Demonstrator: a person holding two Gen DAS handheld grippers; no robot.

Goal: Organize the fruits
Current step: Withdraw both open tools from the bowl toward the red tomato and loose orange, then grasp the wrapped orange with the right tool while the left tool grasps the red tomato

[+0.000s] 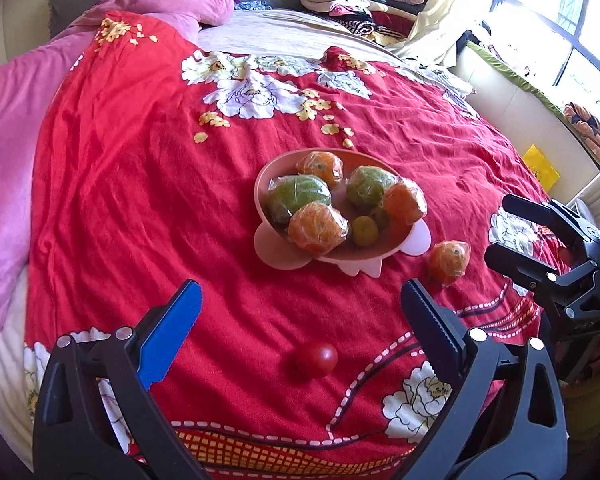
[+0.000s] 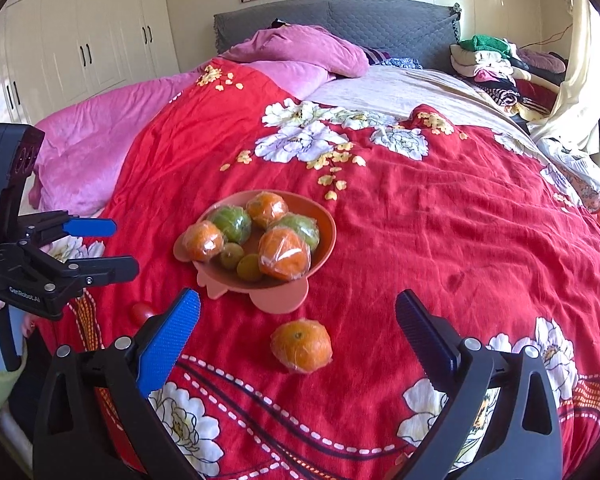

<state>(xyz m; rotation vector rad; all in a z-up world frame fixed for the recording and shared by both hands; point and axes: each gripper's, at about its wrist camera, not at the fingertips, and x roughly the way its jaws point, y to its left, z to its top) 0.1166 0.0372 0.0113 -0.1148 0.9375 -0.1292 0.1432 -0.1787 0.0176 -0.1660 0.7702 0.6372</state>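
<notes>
1. Fruits are the job: most already sit in the pink bowl [image 1: 400, 240], and two lie loose on the red bedspread [image 1: 140, 200] on my side of it.
2. My left gripper [image 1: 300, 328] has its jaws spread wide and holds nothing; the small red tomato [image 1: 315, 359] lies on the cloth between its blue pads, nearer to me than the bowl.
3. My right gripper [image 2: 298, 340] is likewise wide open and empty, with the wrapped orange [image 2: 302, 345] lying just in front of the bowl's foot, roughly centred between its fingers.
4. I judge the step in hand to be picking up one loose fruit. I would lower the jaws level around the widest part, close gently, lift clear of the bowl's rim, then release low over a gap.
5. The orange wears crinkly clear film, so it may slip; the tomato is smooth, glossy and soft, so I would squeeze lightly.
6. In the bowl are wrapped oranges, two wrapped green fruits [image 1: 298, 196] and small bare green ones, piled close; a dropped fruit could roll out.
7. The bedspread is soft and wrinkled, so fruit can sink or shift when nudged.
</notes>
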